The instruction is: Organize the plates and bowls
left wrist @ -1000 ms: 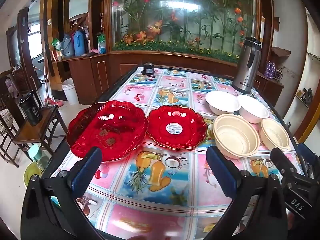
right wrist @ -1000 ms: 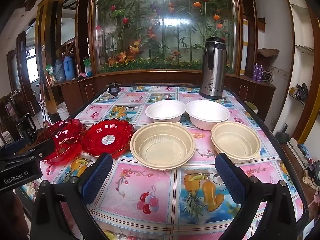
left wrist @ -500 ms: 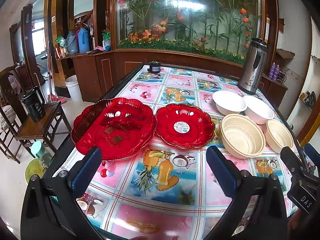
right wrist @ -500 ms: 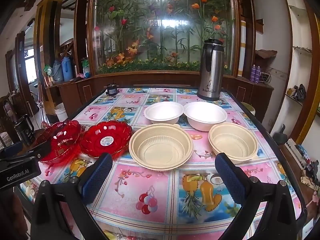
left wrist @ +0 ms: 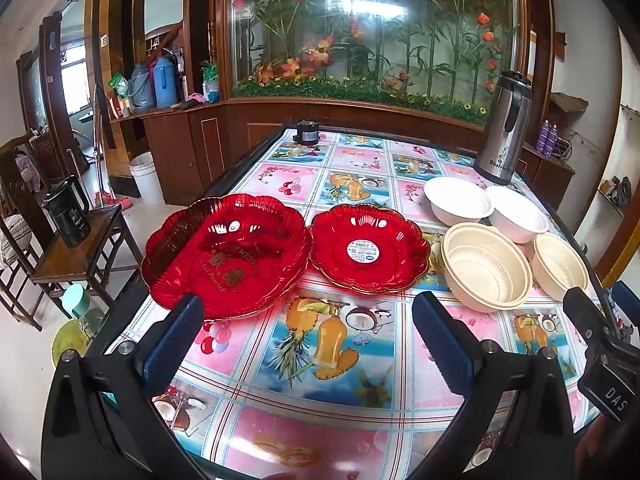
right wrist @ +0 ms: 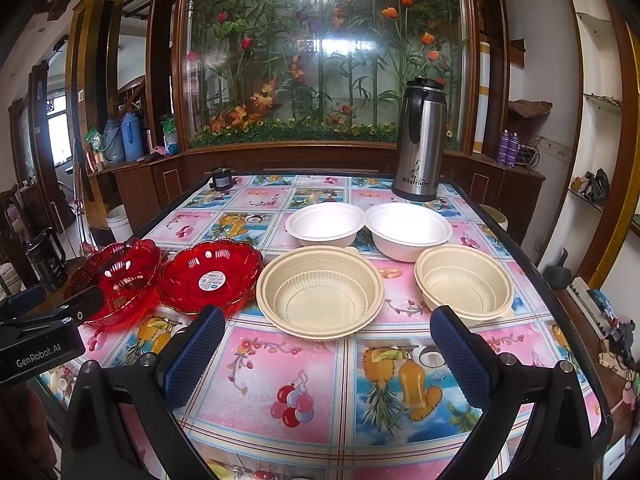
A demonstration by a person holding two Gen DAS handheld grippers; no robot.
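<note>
Big red plate (left wrist: 226, 254) has gold lettering but it's too smeared to read properly, only bits. Sticker on the smaller red plate (left wrist: 370, 248) is way too tiny to read. In the right wrist view the left gripper (right wrist: 44, 320) covers the big plate's near edge. Right gripper (left wrist: 600, 344) is cut off by the frame's right edge, fingers mostly out of shot.

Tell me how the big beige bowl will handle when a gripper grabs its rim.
The big beige bowl looks like thin ribbed plastic, so it is probably light and may flex at the rim. Empty on the glossy tablecloth, it could slide if nudged.
</note>
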